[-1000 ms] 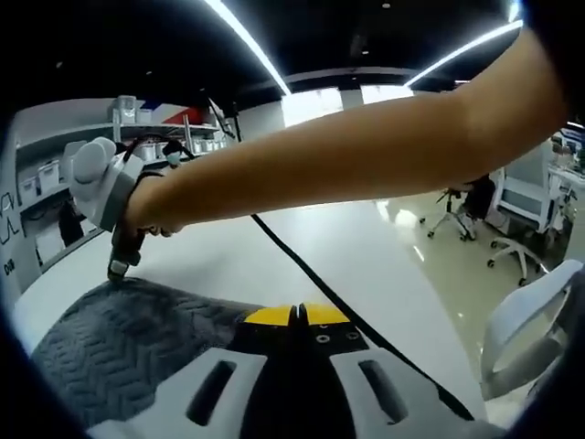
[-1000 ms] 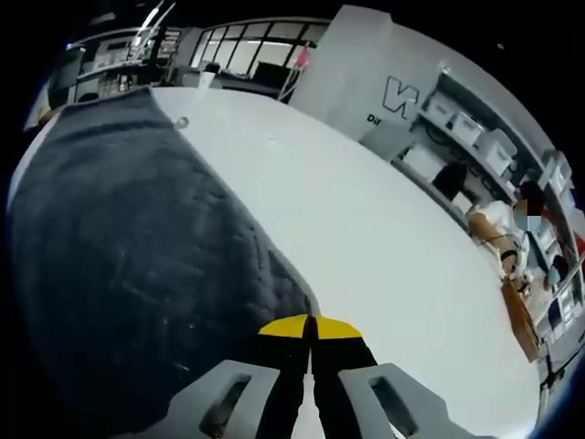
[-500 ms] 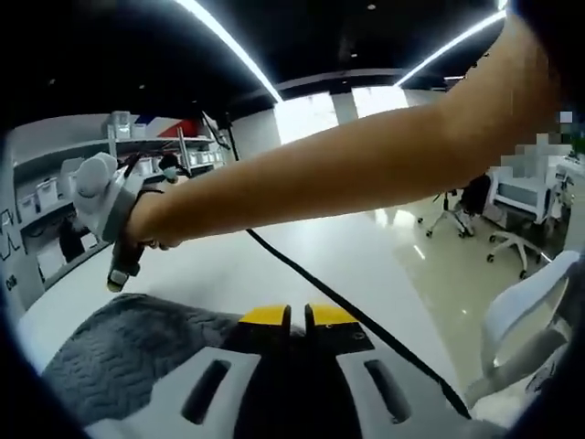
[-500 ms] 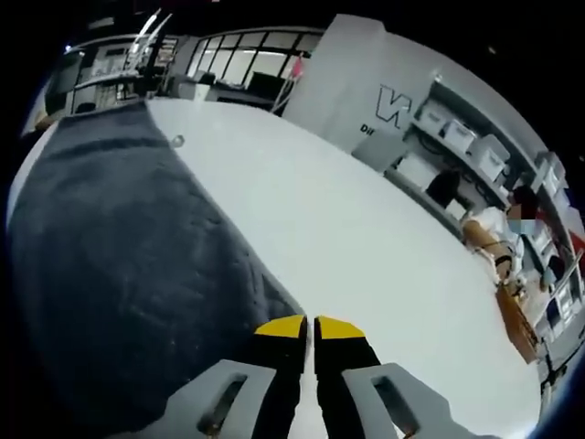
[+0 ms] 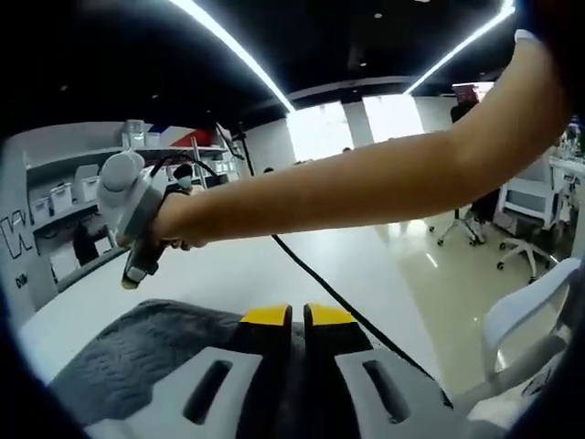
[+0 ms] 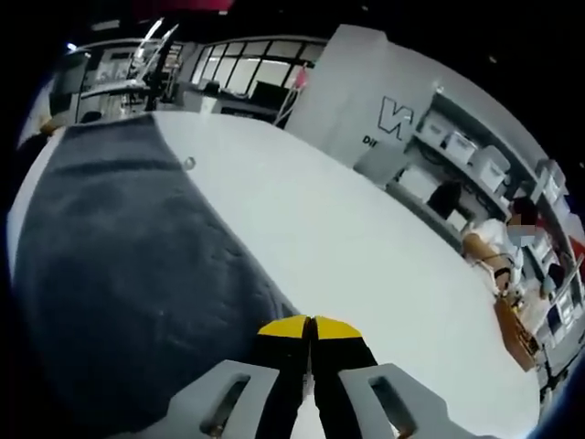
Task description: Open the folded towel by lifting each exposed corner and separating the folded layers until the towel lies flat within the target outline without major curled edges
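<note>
One grey towel (image 6: 128,274) lies spread on the white table (image 6: 366,238), and the right gripper view shows its long edge with bare table beside it. The left gripper view shows only a corner of it (image 5: 137,352). The left gripper (image 5: 298,315) has a narrow gap between its tips, holding nothing. The right gripper (image 6: 312,326) has its tips pressed together, empty, just above the towel's edge; in the left gripper view it hangs (image 5: 137,274) clear of the towel.

Left gripper (image 5: 298,315): yellow-tipped jaws a narrow gap apart, nothing visibly between them. Right gripper (image 6: 312,326): jaws pressed together. A bare forearm (image 5: 366,178) crosses the left gripper view, its hand (image 5: 174,224) holding the right gripper's handle, tip pointing down.
</note>
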The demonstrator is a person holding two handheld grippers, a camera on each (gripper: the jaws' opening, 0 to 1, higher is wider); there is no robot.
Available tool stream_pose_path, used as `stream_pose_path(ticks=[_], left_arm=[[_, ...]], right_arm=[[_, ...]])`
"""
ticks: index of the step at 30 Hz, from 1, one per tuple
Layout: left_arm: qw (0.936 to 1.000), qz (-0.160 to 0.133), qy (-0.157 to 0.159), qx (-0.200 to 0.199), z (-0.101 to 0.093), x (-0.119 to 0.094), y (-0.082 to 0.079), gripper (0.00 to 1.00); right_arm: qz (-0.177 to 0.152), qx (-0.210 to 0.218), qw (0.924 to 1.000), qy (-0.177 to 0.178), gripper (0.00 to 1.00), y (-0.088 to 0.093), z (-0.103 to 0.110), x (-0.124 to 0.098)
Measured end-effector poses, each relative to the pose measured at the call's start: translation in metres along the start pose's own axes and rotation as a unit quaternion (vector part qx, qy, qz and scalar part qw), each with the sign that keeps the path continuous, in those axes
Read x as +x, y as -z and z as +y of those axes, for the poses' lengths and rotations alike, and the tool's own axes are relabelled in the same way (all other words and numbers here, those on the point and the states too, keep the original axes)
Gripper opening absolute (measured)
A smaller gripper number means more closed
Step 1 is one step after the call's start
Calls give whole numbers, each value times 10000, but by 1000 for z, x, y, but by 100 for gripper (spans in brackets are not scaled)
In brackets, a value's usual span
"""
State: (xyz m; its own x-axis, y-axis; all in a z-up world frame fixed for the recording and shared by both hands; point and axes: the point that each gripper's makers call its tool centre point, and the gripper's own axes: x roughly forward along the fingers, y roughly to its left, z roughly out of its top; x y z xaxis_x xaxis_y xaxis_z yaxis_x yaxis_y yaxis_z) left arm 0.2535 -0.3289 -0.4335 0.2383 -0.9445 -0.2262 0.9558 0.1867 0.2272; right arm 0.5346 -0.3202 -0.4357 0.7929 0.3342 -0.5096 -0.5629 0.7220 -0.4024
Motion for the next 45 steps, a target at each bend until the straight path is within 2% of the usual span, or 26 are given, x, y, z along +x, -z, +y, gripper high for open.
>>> stream_pose_path(ticks=[8,14,18,24,27,30,36,42,45], left_arm=[[9994,-56,-329,-33,14,-19,-1,0],[9970,66,-769,-42,37,-45,9,0],[9953,56,-972,-11,49,-57,7,0],[9935,86,-1131,135,56,-71,5,0],[9931,145,-1156,157,55,-87,8,0],[9909,157,-1336,24,61,-106,13,0],[9861,214,-1650,37,79,-132,17,0],[9754,313,-2179,-115,104,-171,31,0],[9716,323,-2334,-206,116,-183,38,0]], right_arm=[[-68,-63,9999,-72,0,-10,11,-4],[-54,-86,9999,-101,0,-9,15,-4],[-29,-67,9999,-100,0,-9,17,-4],[-44,-20,10000,-80,0,-10,18,-5],[-92,84,9999,-82,0,-9,19,-7],[-214,314,9992,-101,0,-8,22,-8],[-256,394,9989,-84,0,-6,26,-9],[-300,347,9989,-13,0,-4,29,-18],[-340,334,9989,6,0,-3,32,-23]])
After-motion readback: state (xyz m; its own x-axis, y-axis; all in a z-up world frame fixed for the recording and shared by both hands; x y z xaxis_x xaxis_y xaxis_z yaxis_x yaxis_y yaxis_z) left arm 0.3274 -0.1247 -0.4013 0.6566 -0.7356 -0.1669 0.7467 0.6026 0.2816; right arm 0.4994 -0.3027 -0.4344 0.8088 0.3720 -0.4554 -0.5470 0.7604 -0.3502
